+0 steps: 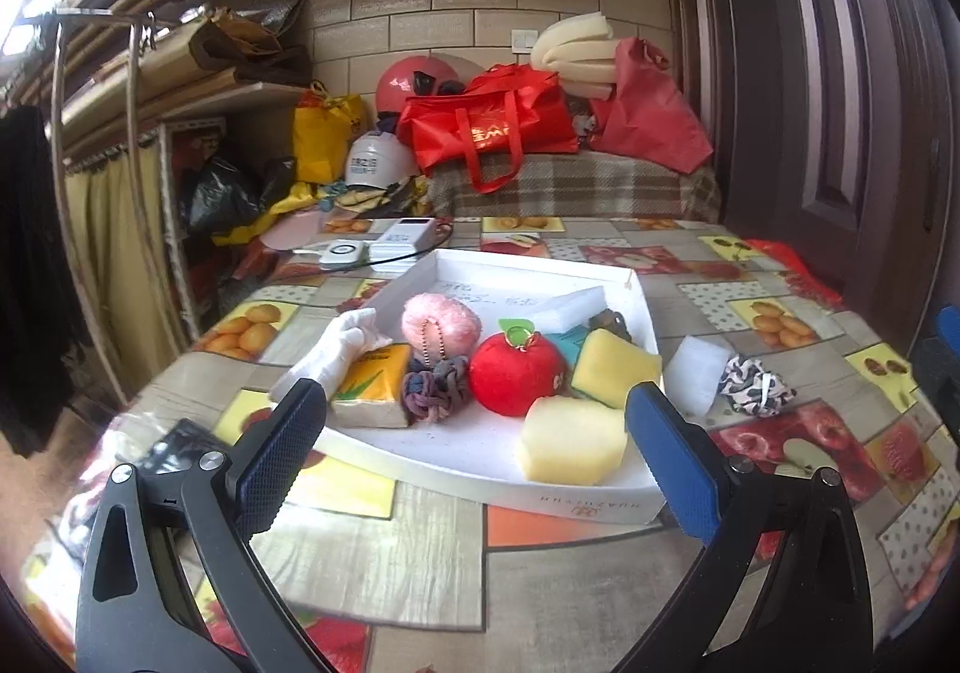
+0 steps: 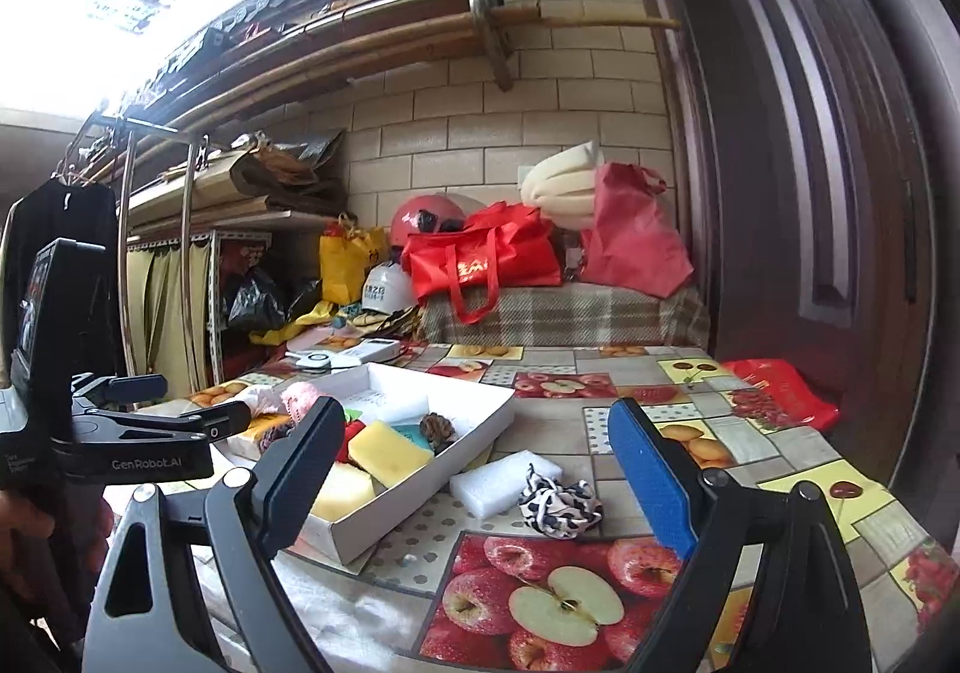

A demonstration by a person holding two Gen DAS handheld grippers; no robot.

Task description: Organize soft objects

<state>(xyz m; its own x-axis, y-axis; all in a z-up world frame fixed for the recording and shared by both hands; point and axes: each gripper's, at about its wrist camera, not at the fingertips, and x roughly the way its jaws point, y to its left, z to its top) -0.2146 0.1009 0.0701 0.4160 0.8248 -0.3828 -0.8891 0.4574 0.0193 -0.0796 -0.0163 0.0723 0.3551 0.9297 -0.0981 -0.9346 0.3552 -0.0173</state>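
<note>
Two yellow sponge blocks (image 1: pixel 573 439) were counted inside the shallow white cardboard tray (image 1: pixel 480 484); one white foam block (image 2: pixel 504 480) and one black-and-white fabric scrunchie (image 2: pixel 558 502) lay beside it on the fruit-patterned surface (image 2: pixel 540 601). The left claw (image 1: pixel 477 403) and the right claw (image 2: pixel 468 436) were both held released, nothing between them.

Table with a fruit-print cloth

The table (image 2: pixel 750 451) carries a shallow white box (image 1: pixel 480 478), with a white foam block (image 2: pixel 501 481) and a black-and-white scrunchie (image 2: pixel 558 502) lying just beside it on the cloth, touching each other. Small white devices (image 1: pixel 384 247) sit at the far edge, a red plastic bag (image 2: pixel 780 391) at the right edge.
</note>
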